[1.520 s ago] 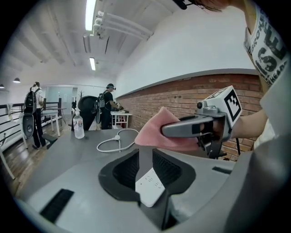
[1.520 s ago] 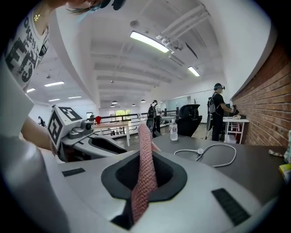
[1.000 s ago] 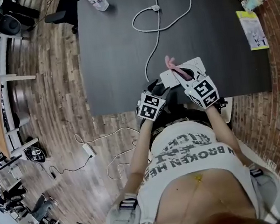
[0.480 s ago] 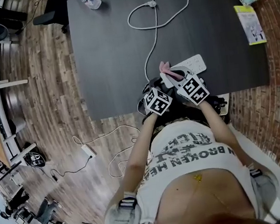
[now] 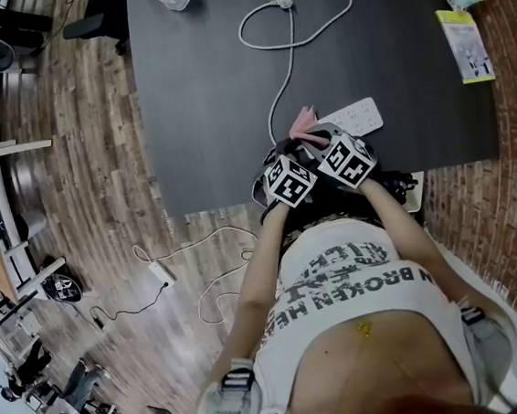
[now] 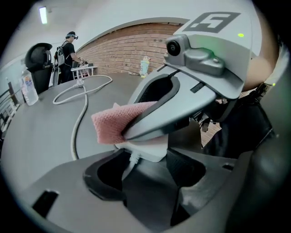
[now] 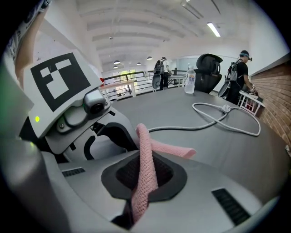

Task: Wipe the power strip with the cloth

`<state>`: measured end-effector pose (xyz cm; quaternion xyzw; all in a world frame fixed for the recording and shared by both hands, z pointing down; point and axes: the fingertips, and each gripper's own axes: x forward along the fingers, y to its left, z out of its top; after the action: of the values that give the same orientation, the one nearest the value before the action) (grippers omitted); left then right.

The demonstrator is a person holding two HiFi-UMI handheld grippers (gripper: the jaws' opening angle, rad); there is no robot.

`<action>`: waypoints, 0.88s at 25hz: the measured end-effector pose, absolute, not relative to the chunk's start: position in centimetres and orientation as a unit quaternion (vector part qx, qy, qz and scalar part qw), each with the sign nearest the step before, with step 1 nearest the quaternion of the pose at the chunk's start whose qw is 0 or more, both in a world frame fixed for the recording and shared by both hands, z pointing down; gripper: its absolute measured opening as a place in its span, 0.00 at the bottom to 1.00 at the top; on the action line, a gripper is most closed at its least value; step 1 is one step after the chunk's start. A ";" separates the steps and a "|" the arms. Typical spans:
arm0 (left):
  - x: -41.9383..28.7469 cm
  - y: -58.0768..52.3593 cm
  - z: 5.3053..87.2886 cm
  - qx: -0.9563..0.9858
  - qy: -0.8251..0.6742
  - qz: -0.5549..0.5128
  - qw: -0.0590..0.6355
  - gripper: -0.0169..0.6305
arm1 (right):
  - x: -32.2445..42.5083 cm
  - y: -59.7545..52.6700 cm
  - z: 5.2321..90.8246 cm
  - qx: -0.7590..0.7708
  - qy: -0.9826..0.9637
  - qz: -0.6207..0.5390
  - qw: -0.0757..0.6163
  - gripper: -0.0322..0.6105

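Right claw [image 7: 144, 179] pinches pink cloth [image 7: 146, 148]; left claw [image 6: 146, 177], just opened wide, straddles the power strip end [image 6: 146, 149].

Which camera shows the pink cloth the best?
The right gripper view. There the cloth runs up the middle of the picture, close enough to see its knit. The left gripper view shows only one pink end sticking out. The head view shows just a tiny pink tip.
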<state>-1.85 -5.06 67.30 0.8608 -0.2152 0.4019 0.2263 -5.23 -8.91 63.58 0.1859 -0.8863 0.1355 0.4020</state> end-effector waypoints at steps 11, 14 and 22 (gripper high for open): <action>-1.9 -5.1 67.3 0.860 -0.223 0.398 0.228 0.44 | -4.7 -9.2 63.5 0.191 -0.883 0.129 0.409 0.08; -1.9 -5.1 67.3 0.860 -0.222 0.398 0.228 0.44 | -3.8 -9.4 63.5 0.203 -0.877 0.129 0.415 0.08; -1.9 -4.9 67.3 0.861 -0.222 0.398 0.226 0.44 | -0.7 -10.3 63.4 0.249 -0.863 0.134 0.418 0.08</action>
<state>-1.90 -4.89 67.33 0.8611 -0.2215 0.3981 0.2260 -0.73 -10.31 63.44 0.2489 -0.8632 0.1342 0.4182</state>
